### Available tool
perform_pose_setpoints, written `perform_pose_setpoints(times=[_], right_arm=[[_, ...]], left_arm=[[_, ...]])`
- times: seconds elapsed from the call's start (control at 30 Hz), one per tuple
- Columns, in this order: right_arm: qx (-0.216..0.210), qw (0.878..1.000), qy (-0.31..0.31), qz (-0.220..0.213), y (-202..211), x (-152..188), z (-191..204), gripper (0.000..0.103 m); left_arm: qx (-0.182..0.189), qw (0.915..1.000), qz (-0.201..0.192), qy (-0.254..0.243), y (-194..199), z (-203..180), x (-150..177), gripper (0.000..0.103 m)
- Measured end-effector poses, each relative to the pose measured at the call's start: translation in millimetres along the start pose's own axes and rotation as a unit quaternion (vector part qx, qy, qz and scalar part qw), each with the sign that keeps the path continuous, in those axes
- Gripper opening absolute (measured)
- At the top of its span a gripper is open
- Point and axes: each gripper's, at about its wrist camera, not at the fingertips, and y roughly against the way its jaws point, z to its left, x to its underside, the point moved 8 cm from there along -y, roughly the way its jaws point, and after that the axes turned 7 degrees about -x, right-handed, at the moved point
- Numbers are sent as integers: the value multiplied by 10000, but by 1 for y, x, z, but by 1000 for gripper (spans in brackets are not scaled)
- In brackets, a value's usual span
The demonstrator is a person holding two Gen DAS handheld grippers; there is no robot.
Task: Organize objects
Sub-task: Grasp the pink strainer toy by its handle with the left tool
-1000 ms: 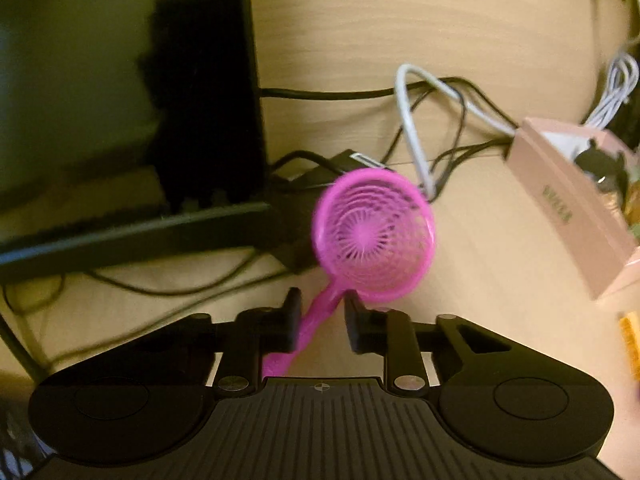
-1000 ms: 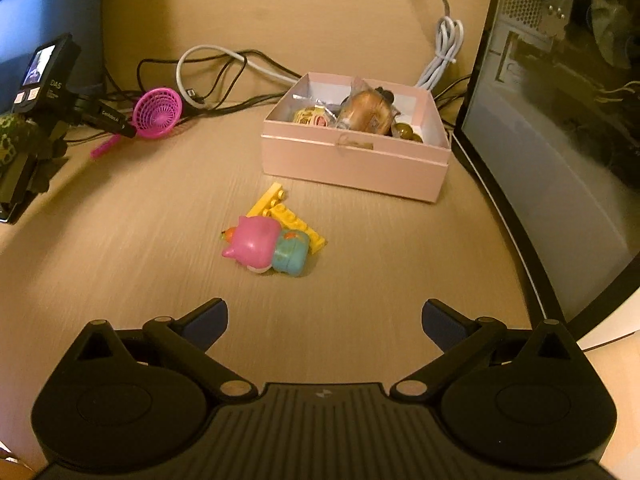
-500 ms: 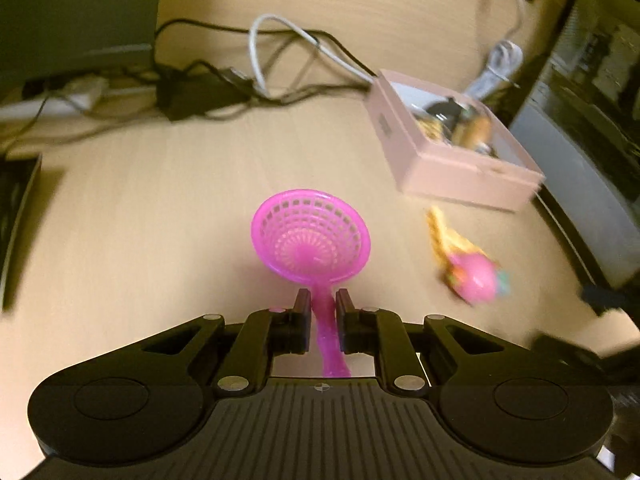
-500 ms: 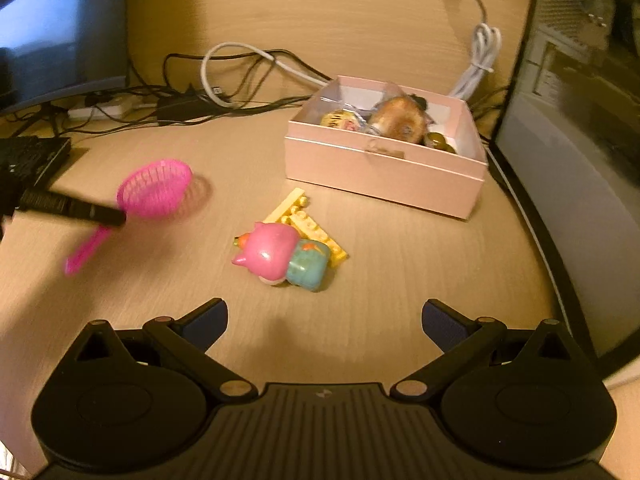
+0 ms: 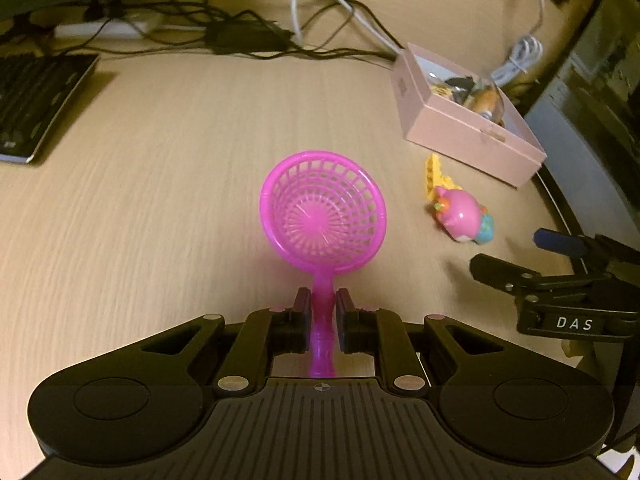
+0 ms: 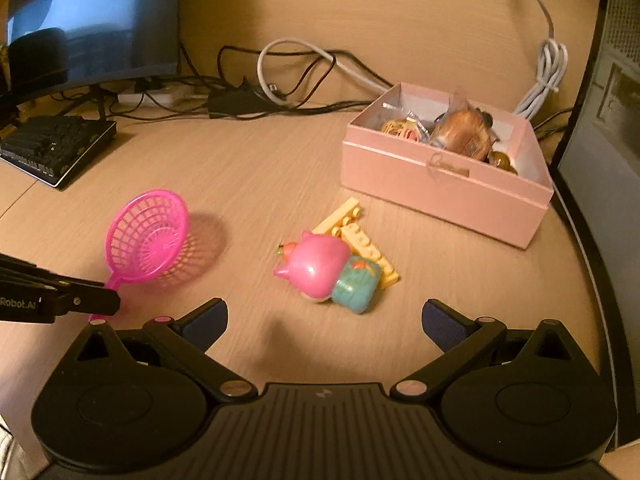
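My left gripper (image 5: 323,307) is shut on the handle of a pink toy strainer (image 5: 323,212), whose basket stands out past the fingers just above the wooden desk. In the right wrist view the same strainer (image 6: 147,236) hangs at the left, with the left gripper's finger (image 6: 80,303) under it. My right gripper (image 6: 324,320) is open, nothing between its fingers, just short of a pink and teal toy (image 6: 328,272) that lies on yellow building bricks (image 6: 360,236). A pink box (image 6: 440,184) with several items inside stands behind them at the right.
A keyboard (image 6: 56,144) and a monitor (image 6: 92,28) occupy the left back. Tangled cables (image 6: 288,80) and a power brick run along the back of the desk. A dark computer case (image 6: 612,120) borders the right side. The right gripper (image 5: 560,276) shows at the left wrist view's right edge.
My left gripper has carried the strainer from the cables at the back to the front middle of the desk and rolled it upright. The right gripper has edged closer to the pink toy.
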Motion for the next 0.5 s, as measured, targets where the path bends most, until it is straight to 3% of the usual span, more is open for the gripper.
perform_pose_setpoints(times=[0.5], right_arm=[[166, 9998, -94, 7, -30, -24, -8, 103]], left_arm=[[-70, 9999, 9, -108, 0, -8, -1, 15]])
